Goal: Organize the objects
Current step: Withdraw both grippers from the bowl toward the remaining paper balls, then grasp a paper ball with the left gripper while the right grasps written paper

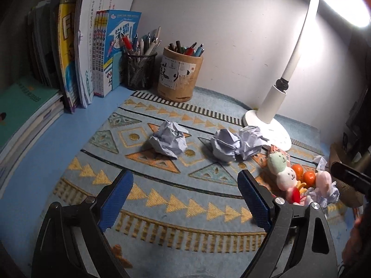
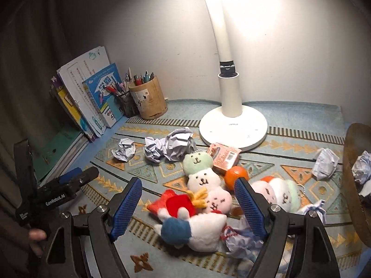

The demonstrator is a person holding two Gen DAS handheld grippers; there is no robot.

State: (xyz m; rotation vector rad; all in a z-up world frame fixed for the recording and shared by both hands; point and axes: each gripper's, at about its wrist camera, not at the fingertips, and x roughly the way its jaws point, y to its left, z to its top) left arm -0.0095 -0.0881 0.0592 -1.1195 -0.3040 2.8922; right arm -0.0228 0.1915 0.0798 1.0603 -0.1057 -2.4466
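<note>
Crumpled paper balls (image 1: pixel 169 140) (image 1: pixel 226 144) lie mid-mat, beyond my open left gripper (image 1: pixel 185 176), which has nothing between its blue pads. In the right wrist view, a heap of small plush toys (image 2: pixel 204 179) lies under and between the fingers of my open right gripper (image 2: pixel 187 183); the pads do not press on them. An orange (image 2: pixel 236 173) and a pink snack packet (image 2: pixel 223 156) sit beside the toys. More paper balls (image 2: pixel 124 149) (image 2: pixel 324 164) are scattered on the mat. A paper wad (image 2: pixel 241 238) lies by the right finger.
A white desk lamp (image 2: pixel 233 125) stands at the back. A mesh pen cup (image 1: pixel 138 70) and a bamboo pen holder (image 1: pixel 178 75) stand by upright books (image 1: pixel 92 46) at the left. A brown basket (image 2: pixel 352 185) holding paper is at the right edge.
</note>
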